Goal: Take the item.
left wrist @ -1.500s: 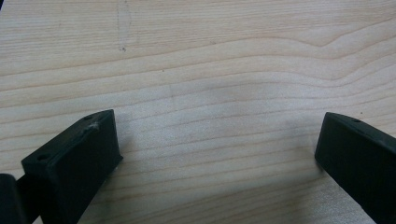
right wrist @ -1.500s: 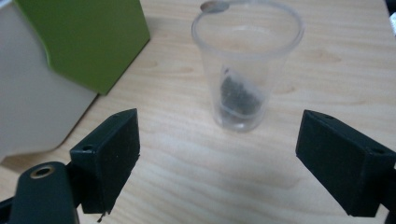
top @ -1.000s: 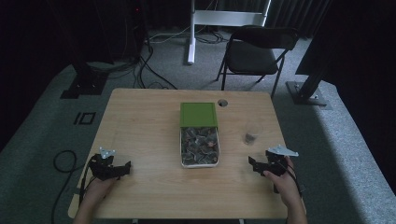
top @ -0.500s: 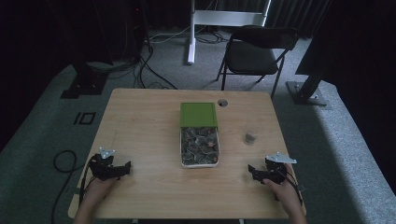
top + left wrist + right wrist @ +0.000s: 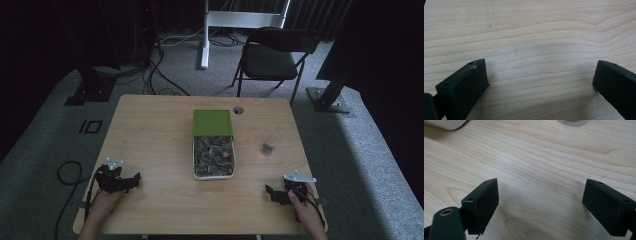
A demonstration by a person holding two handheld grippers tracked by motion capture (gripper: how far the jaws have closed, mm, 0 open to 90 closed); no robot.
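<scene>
From the high view, the right tongs have drawn back toward the near edge of the counter since a second ago; the left tongs rest where they were. A white tray of small dark pieces sits mid-counter between the two tongs, well apart from both, its flat green lid lying at the far end. A clear glass stands right of the tray, beyond the right tongs.

In the left gripper view, the left tongs gape wide and empty over pale, grained wood.

In the right gripper view, the right tongs likewise stand wide and empty; the tray's rounded white corner and the glass's base lie well ahead.
</scene>
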